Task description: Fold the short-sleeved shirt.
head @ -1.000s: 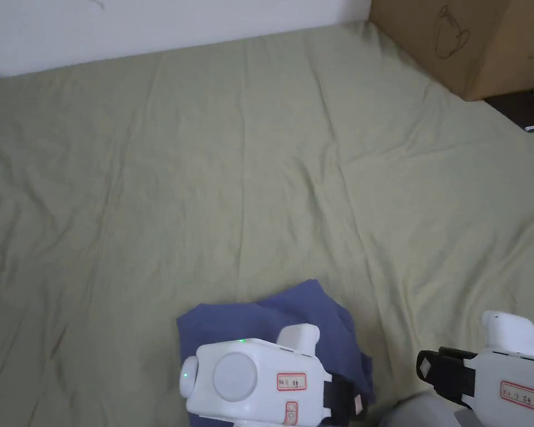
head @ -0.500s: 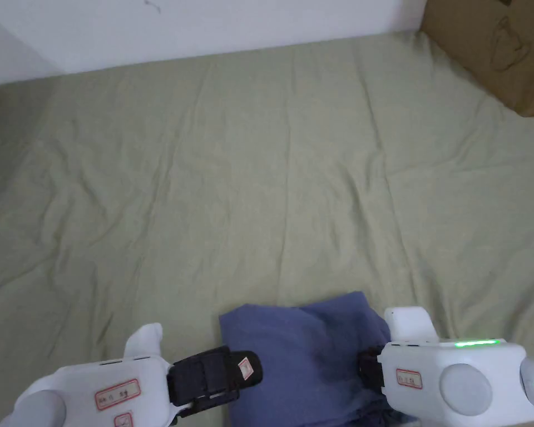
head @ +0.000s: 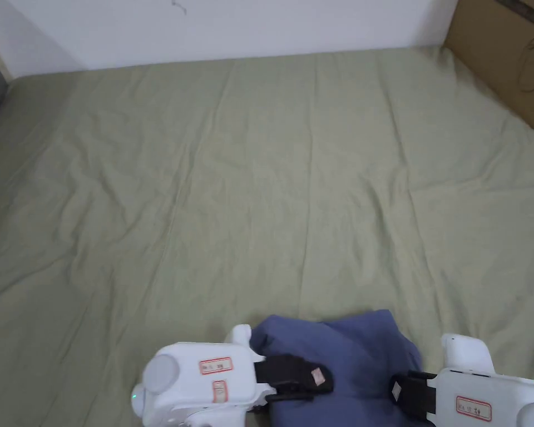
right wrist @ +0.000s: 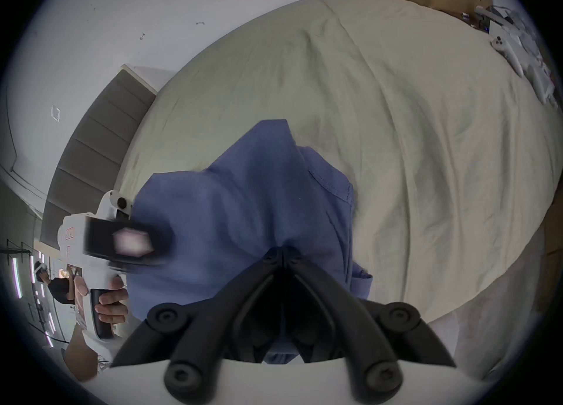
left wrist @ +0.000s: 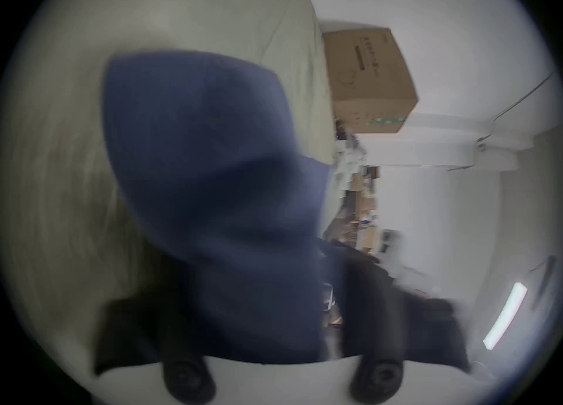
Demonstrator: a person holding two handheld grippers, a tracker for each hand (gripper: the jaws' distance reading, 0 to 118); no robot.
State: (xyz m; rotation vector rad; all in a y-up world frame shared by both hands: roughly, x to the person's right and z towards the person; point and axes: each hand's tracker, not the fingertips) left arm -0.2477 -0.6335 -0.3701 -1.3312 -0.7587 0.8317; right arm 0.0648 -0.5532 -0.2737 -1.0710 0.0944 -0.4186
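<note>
A blue short-sleeved shirt (head: 355, 350) lies bunched at the near edge of the pale green bed sheet (head: 260, 194). My left gripper (head: 316, 378) reaches in from the left over the shirt's left part. In the blurred left gripper view its jaws stand wide apart, open, with the shirt (left wrist: 213, 168) between them. My right gripper (head: 396, 392) is at the shirt's right side. In the right gripper view its jaws (right wrist: 281, 254) meet on puckered cloth of the shirt (right wrist: 259, 198). The left gripper (right wrist: 143, 242) appears there too, held by a hand (right wrist: 112, 305).
A cardboard box (head: 510, 55) stands at the bed's far right corner against the white wall. A grey padded headboard (right wrist: 91, 152) borders the bed's left side. White devices (right wrist: 518, 55) lie past the right edge. Wrinkled sheet stretches beyond the shirt.
The head camera has shifted. My left gripper moved right from beside the shirt onto its left part. The right gripper now sits lower in the picture, still at the shirt's right side.
</note>
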